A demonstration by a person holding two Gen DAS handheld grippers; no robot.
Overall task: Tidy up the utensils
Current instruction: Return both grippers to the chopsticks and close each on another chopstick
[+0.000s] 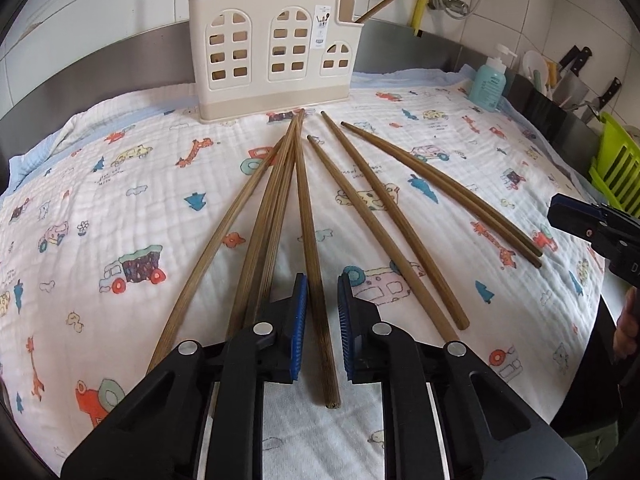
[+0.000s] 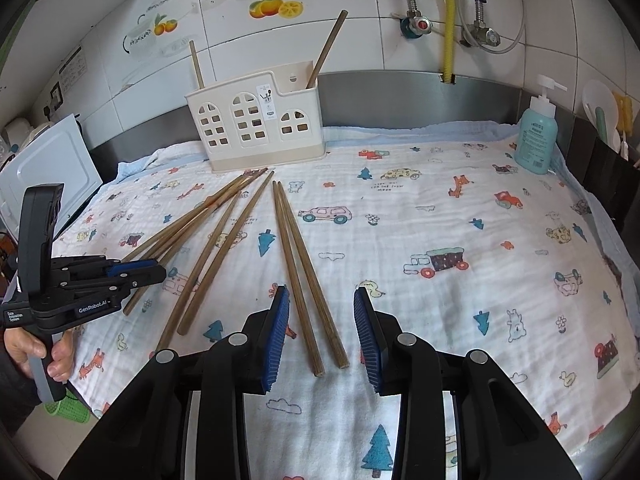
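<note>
Patterned cloth [image 1: 120, 184]: one chopstick [image 1: 310, 240] lies between left gripper [image 1: 322, 312] pads.

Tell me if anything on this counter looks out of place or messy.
Yes. Loose chopsticks lie fanned across the printed cloth in front of the cream utensil holder, several crossing on the left, while only two sticks stand in the holder. Nothing looks spilled or broken.

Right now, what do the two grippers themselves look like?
Both are black plastic with silver pivot bolts and blue ribbed pads. The left gripper, seen from the side, carries white "GenRobot.AI" lettering and an upright black block on top. The right gripper matches it.
</note>
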